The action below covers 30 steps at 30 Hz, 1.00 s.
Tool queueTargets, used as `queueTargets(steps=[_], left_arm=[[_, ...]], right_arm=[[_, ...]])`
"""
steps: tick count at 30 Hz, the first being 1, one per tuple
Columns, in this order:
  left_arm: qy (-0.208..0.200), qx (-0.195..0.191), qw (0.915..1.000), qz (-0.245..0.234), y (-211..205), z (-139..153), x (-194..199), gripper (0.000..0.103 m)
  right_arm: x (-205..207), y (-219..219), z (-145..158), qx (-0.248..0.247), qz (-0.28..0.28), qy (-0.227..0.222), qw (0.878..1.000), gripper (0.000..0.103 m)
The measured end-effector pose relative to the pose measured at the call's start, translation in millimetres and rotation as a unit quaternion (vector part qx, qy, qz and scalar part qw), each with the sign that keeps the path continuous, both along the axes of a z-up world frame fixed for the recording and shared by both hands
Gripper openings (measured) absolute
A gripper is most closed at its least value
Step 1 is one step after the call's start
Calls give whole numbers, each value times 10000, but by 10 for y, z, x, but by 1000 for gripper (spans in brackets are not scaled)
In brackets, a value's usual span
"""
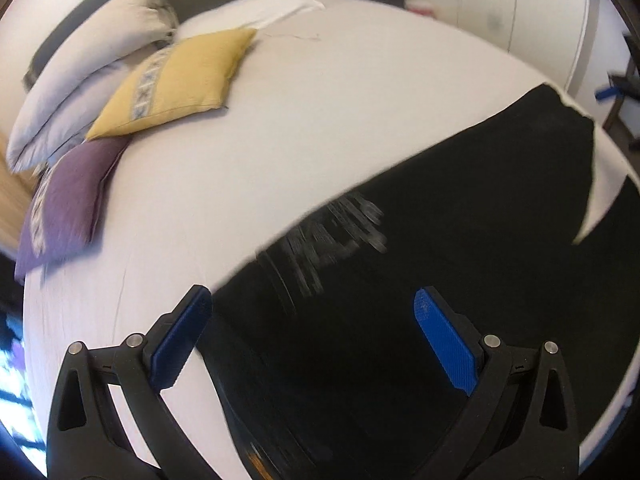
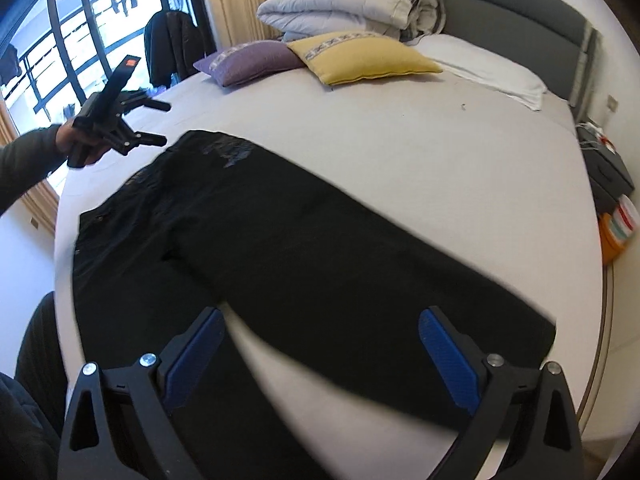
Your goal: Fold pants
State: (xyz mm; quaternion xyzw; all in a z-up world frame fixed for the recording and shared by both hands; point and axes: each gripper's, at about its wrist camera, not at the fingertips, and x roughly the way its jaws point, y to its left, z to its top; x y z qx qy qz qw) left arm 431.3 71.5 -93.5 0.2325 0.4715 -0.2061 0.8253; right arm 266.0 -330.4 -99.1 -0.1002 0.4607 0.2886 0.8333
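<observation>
Black pants [image 2: 280,248] lie spread flat on the white bed [image 2: 420,140], waistband toward the left, both legs running right and toward me. A grey print marks the hip; it also shows in the left wrist view [image 1: 340,236]. My left gripper [image 1: 312,312] is open and empty, hovering above the waist end of the pants [image 1: 440,280]. From the right wrist view the left gripper [image 2: 160,124] is held in a hand above the bed's left edge. My right gripper [image 2: 320,340] is open and empty above the gap between the legs near the hems.
A yellow cushion [image 2: 360,60], a purple cushion [image 2: 256,60], a folded duvet [image 2: 352,8] and a white pillow [image 2: 492,72] lie at the headboard end. A nightstand [image 2: 608,168] stands right of the bed. A window [image 2: 80,40] is at the left.
</observation>
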Motion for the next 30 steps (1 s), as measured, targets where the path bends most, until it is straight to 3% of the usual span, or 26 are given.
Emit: queueTargets(steps=[4,8,12,17,19,20,22,23,25,30], left_arm=[[276,376,9982,-364,-64,-279,493,103],[681,658,9940,-542,-62,-632,868,100],[1122,638,9908,-417,37,-940,1182,96],[1247,517,9900,-417,92,-1105,1279,93],[1380,463,9881,-503,54,-1176,1272,74],[1393,439,9878,-546,26,-1187,1262,69],[1426,361,9870,-648,-11,-1193,1244,44],[1426,348,9866,-713,-40,-1190,1218,39],[1346,405,9861,-892,-112,-1182,1142,16],[942,585,9887,-1013,-179,-1150,994,8]], right_arm=[[675,-133,-183,101,103,225,9996,100],[1117,-142,-440,-132,40,324,9994,98],[1278,-106,-667,-303,245,492,9980,96],[1337,-53,-807,-458,452,587,9962,96],[1414,-46,-833,-467,389,695,9957,95],[1436,-23,-831,-467,388,701,9957,94],[1502,67,-831,-515,471,650,9954,93],[1524,120,-837,-553,525,633,9951,92],[1567,259,-843,-661,627,637,9938,88],[1672,606,-947,-910,996,867,9871,74]])
